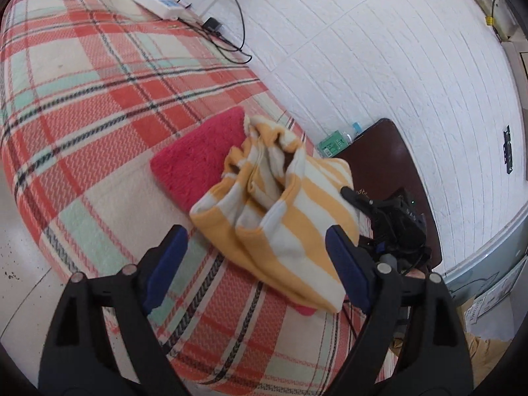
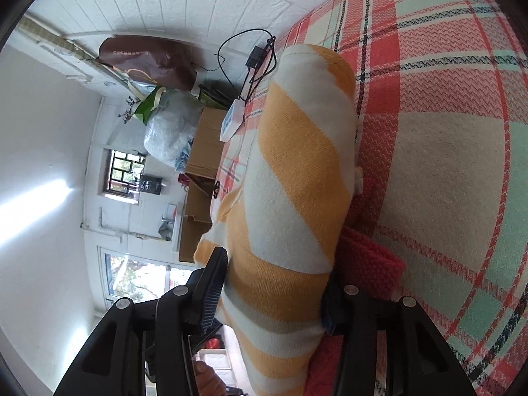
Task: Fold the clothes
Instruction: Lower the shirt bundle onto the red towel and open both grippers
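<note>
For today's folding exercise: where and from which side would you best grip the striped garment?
Probably the striped garment by its doubled near hem, coming in level from the bed's near edge: that folded edge lies flat facing the open left gripper, while the far end is bunched.

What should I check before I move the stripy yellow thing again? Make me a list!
1. Left gripper let go: ok, its jaws stand wide with nothing pinched.
2. Right gripper let go: cannot tell, the striped garment sits between its fingers, one pad hidden.
3. Garment folded neatly: not ok, its far end is bunched and open.
4. Garment stacked on the red garment: ok, it lies partly on top.
5. Stack safely on the plaid blanket: not ok, it sits near the edge.
6. Black cable out of the way: ok, far from the stack.
</note>
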